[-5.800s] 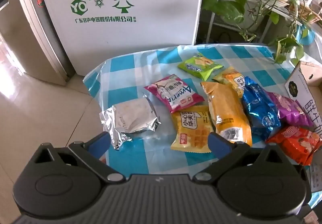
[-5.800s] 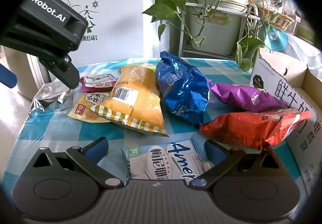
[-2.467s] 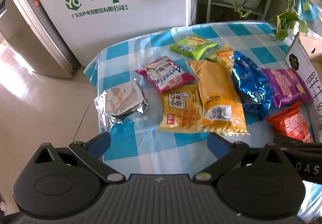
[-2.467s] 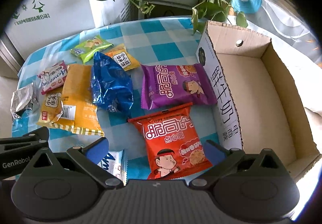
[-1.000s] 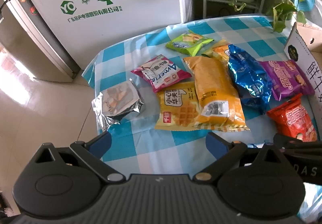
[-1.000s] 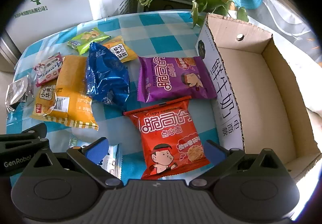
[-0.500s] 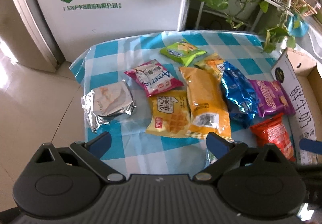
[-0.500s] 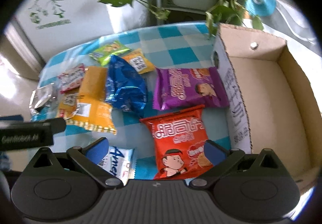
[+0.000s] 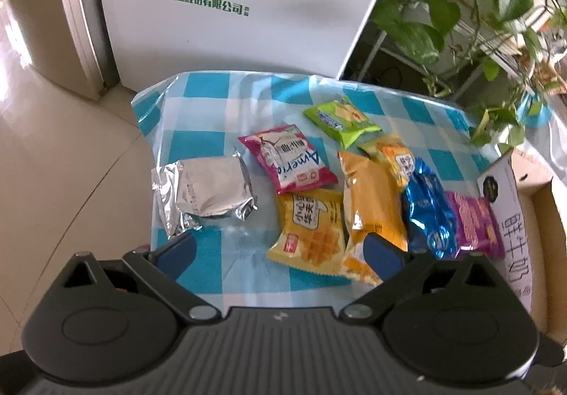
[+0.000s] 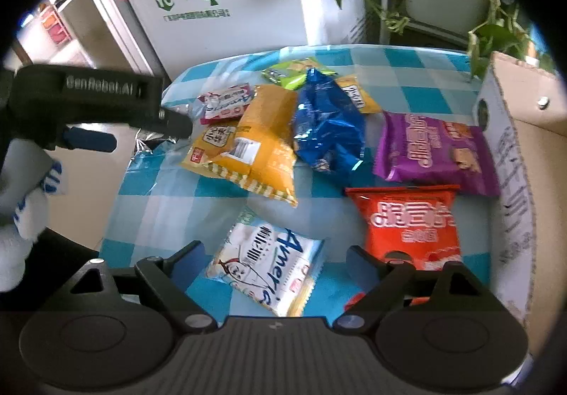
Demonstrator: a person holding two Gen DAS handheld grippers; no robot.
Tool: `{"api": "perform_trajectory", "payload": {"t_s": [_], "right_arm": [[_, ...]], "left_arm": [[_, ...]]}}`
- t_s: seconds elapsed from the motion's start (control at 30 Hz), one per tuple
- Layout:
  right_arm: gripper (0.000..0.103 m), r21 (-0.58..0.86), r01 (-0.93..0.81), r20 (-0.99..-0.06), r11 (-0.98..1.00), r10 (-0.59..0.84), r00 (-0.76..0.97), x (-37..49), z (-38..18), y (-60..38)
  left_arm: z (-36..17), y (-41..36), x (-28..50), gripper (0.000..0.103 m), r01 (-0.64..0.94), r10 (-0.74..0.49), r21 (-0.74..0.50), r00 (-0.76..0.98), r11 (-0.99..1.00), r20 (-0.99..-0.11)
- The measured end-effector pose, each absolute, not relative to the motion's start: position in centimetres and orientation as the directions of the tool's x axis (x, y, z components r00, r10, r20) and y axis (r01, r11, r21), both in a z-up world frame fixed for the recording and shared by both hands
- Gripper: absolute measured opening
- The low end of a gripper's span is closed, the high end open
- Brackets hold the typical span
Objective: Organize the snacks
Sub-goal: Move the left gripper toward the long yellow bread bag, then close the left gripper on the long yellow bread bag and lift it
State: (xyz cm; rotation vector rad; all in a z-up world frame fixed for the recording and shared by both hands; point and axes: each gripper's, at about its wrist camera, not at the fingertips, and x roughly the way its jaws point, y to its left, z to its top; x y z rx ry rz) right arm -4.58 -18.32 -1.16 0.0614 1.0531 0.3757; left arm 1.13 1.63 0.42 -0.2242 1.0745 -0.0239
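The right hand-held gripper (image 10: 273, 255) hangs over the blue-checked tabletop (image 10: 226, 189), its jaws just narrowed yet apart, a white Ameris snack packet (image 10: 265, 267) lying between them, seemingly untouched. The red crisp packet (image 10: 413, 221) lies just beside it. The left hand-held gripper (image 9: 280, 249) stands wide and empty. Beyond lie the yellow waffle packet (image 9: 310, 228) and silver foil pouch (image 9: 205, 193); the cardboard box (image 10: 510, 161) sits rightward.
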Motion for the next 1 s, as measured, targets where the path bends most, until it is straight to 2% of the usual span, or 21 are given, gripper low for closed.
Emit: {"api": "perform_trajectory", "payload": {"t_s": [0.07,0.33,0.5,0.67,1.0], "right_arm": [[0.086,0.232,-0.272,-0.835,0.934,0.335,0.436,-4.1,-1.7,-18.0],[0.083,0.212,-0.296,-0.843,0.931,0.328,0.427,-2.8,-3.6,-16.8],[0.083,0.259,-0.337,-0.854,0.905,0.377,0.358,-3.6,-3.4,-17.1],[0.091,0.332,-0.388,-0.853,0.86,0.449,0.265,-5.1,-3.1,-17.4],[0.092,0.287,-0.388,-0.856,0.876,0.416,0.306,-6.0,-2.4,-19.0]], "left_arm": [[0.4,1.7,1.5,0.1,-0.092,-0.135,-0.202,0.476,0.975,-0.869],[-0.1,0.2,3.1,0.1,-0.048,-0.209,-0.26,0.468,0.964,-0.859],[-0.4,-1.9,3.5,0.1,0.024,-0.205,-0.219,0.465,0.975,-0.861],[-0.9,-3.8,3.7,0.1,0.107,-0.209,-0.18,0.444,0.978,-0.871],[-2.8,-7.8,4.1,0.1,0.244,-0.154,-0.048,0.437,0.969,-0.886]]}}
